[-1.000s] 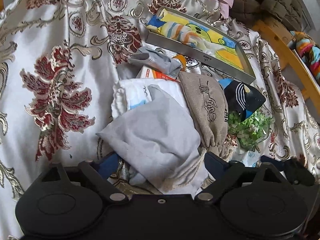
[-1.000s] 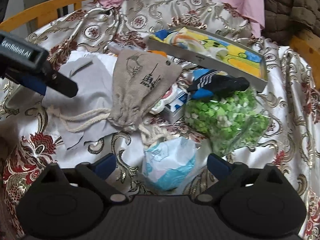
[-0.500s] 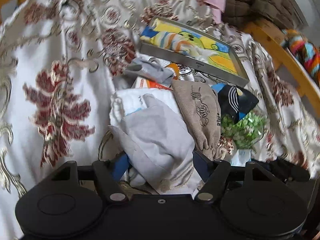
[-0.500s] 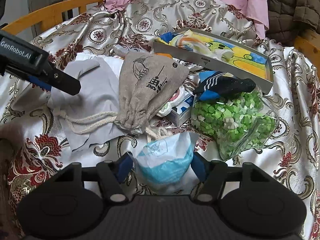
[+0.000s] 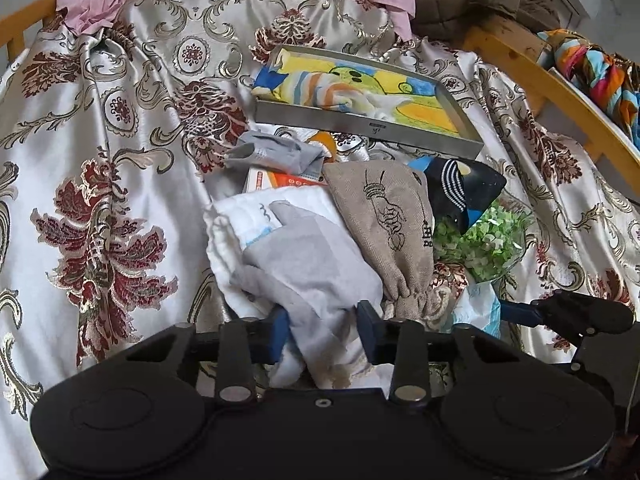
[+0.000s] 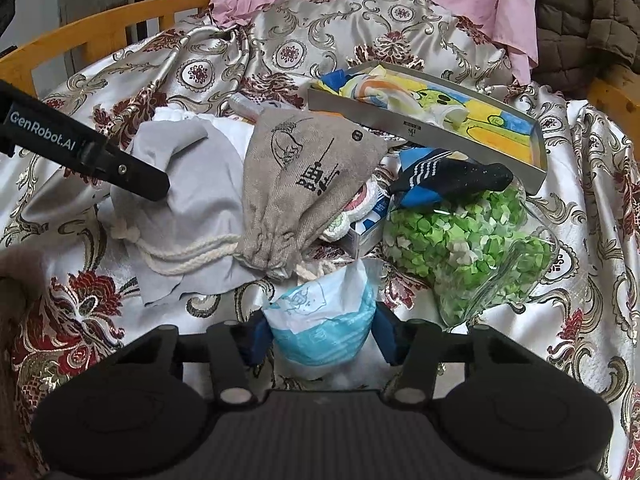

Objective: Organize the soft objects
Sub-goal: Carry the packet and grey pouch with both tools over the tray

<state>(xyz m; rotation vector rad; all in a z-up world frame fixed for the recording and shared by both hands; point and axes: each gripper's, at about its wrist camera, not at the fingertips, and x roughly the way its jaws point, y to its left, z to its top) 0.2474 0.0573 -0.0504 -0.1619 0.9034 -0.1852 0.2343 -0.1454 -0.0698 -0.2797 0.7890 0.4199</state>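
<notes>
L gripper [image 5: 320,320]: clamped on grey cloth [image 5: 308,256], limp, light, pinch near edge
R gripper [image 6: 320,330]: clamped on blue-white pack [image 6: 320,320], squashy, grab mid

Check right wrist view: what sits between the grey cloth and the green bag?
In the right wrist view, the beige drawstring pouch lies between the grey cloth and the green bag, with a small box beside it.
</notes>
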